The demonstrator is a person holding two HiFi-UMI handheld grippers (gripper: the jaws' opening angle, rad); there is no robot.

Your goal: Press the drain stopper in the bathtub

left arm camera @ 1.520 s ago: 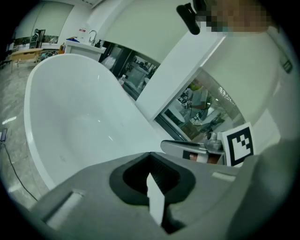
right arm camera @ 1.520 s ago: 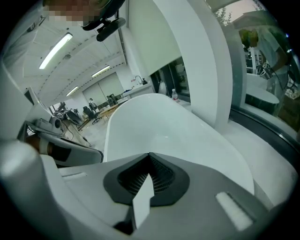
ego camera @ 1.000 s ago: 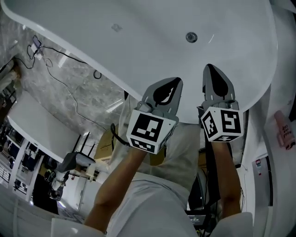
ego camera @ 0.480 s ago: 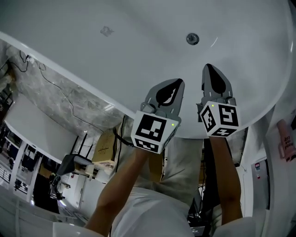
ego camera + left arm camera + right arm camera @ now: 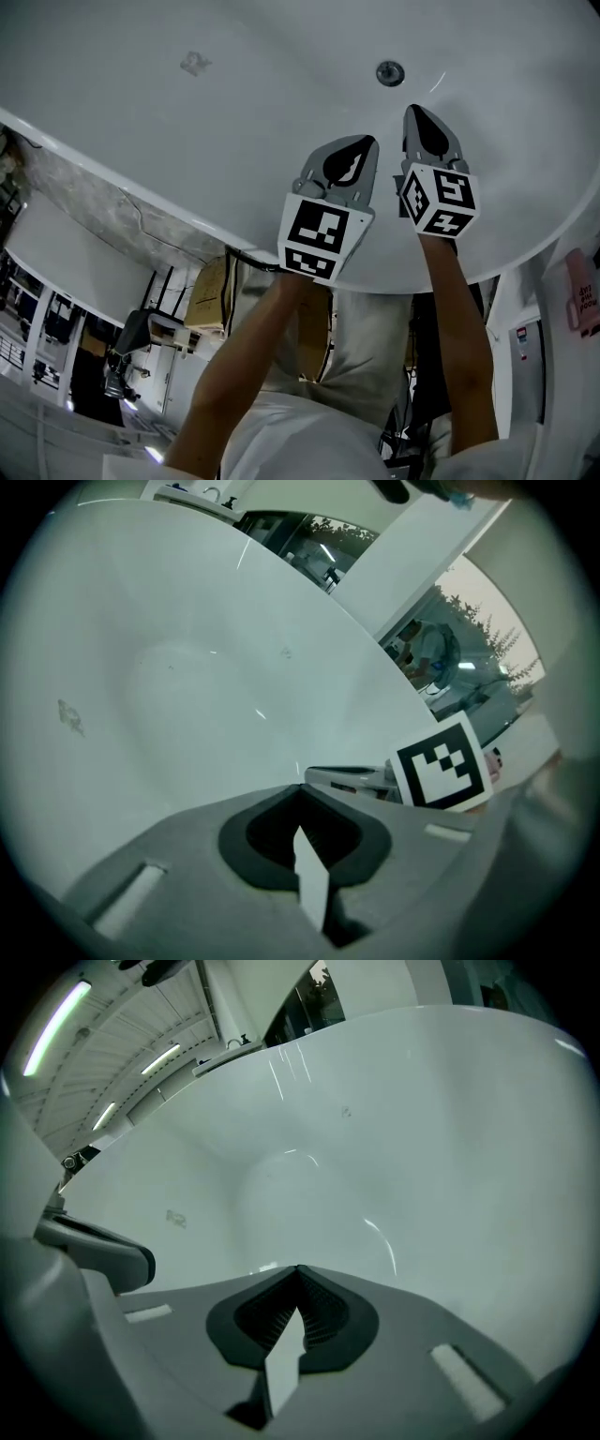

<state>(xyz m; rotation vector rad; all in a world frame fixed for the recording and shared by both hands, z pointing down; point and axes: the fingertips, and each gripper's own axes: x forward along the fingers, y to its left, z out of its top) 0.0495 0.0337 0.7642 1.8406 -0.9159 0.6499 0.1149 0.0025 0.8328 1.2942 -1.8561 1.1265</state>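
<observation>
Left hand-held gripper (image 5: 357,148): closed up, empty, further back from the stopper (image 5: 390,73)
Right hand-held gripper (image 5: 416,118): closed too, empty, near stopper

Bathtub (image 5: 234,122) cropped at top, pink bottle (image 5: 583,292) cut by right edge

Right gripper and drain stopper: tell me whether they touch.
Apart. The head view shows bare white bathtub surface between the right gripper tip and the drain stopper.
</observation>
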